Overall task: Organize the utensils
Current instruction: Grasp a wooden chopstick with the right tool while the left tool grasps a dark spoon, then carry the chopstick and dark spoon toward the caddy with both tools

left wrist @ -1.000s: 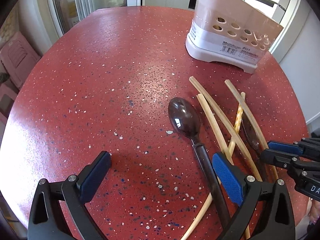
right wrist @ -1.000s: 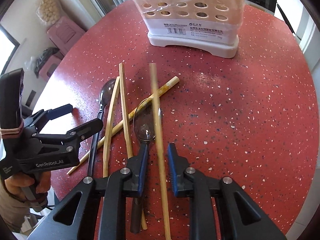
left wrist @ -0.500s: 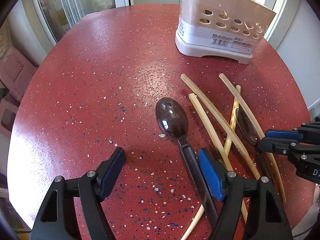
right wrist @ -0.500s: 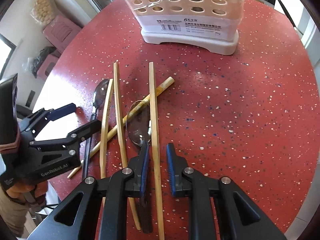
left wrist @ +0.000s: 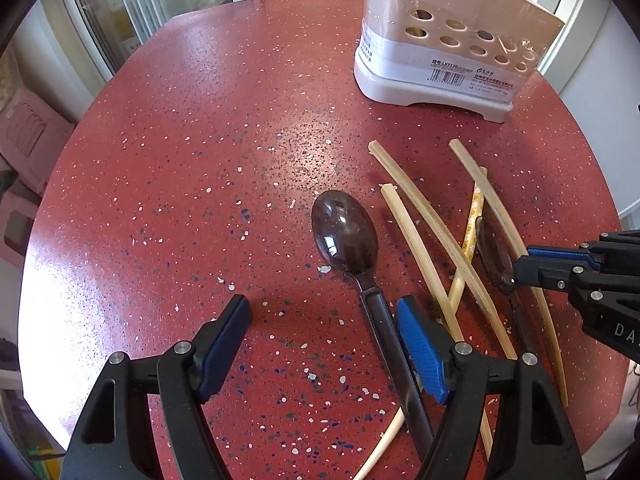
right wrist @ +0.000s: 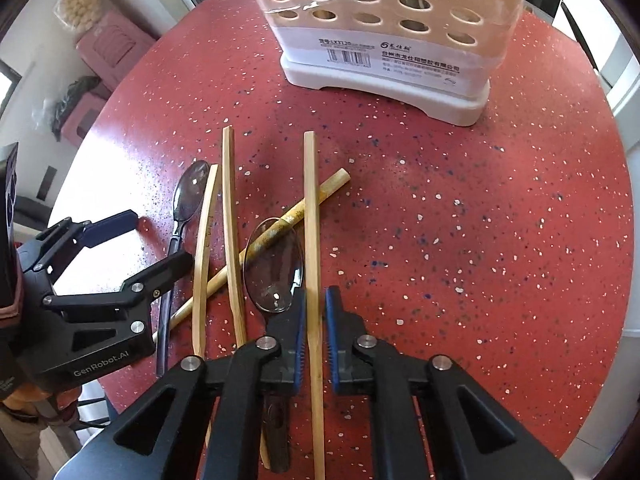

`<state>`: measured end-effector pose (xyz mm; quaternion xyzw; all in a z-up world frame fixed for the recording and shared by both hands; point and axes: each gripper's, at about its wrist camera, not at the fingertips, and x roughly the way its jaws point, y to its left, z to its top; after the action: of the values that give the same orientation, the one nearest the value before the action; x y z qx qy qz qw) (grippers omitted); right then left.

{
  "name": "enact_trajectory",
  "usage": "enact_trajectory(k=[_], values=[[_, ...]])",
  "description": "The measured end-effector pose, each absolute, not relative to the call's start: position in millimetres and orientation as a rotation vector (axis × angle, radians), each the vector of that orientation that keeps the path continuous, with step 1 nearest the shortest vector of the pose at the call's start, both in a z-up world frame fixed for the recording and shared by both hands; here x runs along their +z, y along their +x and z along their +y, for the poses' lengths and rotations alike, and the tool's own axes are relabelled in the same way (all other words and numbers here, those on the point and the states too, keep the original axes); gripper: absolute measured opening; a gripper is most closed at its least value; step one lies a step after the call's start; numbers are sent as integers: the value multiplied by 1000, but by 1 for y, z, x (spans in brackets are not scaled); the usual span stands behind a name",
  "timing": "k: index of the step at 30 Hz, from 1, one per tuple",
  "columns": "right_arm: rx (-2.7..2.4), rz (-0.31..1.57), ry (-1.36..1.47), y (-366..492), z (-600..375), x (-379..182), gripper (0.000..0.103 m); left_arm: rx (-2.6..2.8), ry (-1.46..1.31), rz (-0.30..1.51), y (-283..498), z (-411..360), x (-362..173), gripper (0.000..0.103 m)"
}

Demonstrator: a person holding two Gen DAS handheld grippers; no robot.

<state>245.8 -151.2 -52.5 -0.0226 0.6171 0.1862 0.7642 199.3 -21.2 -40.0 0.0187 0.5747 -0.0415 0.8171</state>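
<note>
Now 1 chopstick lies between the right hand-held gripper's closing jaws.

The round table was deep red, flecked all over with white and dark blue specks. The utensil holder standing on it was cream above a white base, dotted with round holes and banded by a white label printed with a black barcode and black characters. Nearer than the holder lay pale tan bamboo chopsticks and one yellowish chopstick mottled with brown. To the left of them, the spoon was dark, smoky brown and glossy, with a black handle. The left gripper and right gripper were black with blue pads and silver rivets.
</note>
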Motion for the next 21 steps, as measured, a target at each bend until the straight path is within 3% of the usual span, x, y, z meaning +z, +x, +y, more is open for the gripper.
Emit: enact_trajectory(k=[4, 9, 13, 14, 16, 21], values=[[407, 1333, -39, 249, -157, -53, 6, -107, 52, 1231, 206, -23, -39, 99], [399, 1301, -38, 234, -162, -55, 6, -142, 74, 1240, 210, -38, -34, 85], [408, 1288, 9, 220, -174, -57, 6, -155, 83, 1244, 209, -48, -33, 62], [410, 1285, 11, 217, -179, -58, 6, -160, 84, 1244, 210, -49, -33, 50], [414, 1277, 19, 214, -184, -57, 6, -164, 90, 1236, 211, -52, -31, 41], [437, 1235, 53, 208, -199, -52, 6, -192, 25, 1187, 195, -45, -34, 41]])
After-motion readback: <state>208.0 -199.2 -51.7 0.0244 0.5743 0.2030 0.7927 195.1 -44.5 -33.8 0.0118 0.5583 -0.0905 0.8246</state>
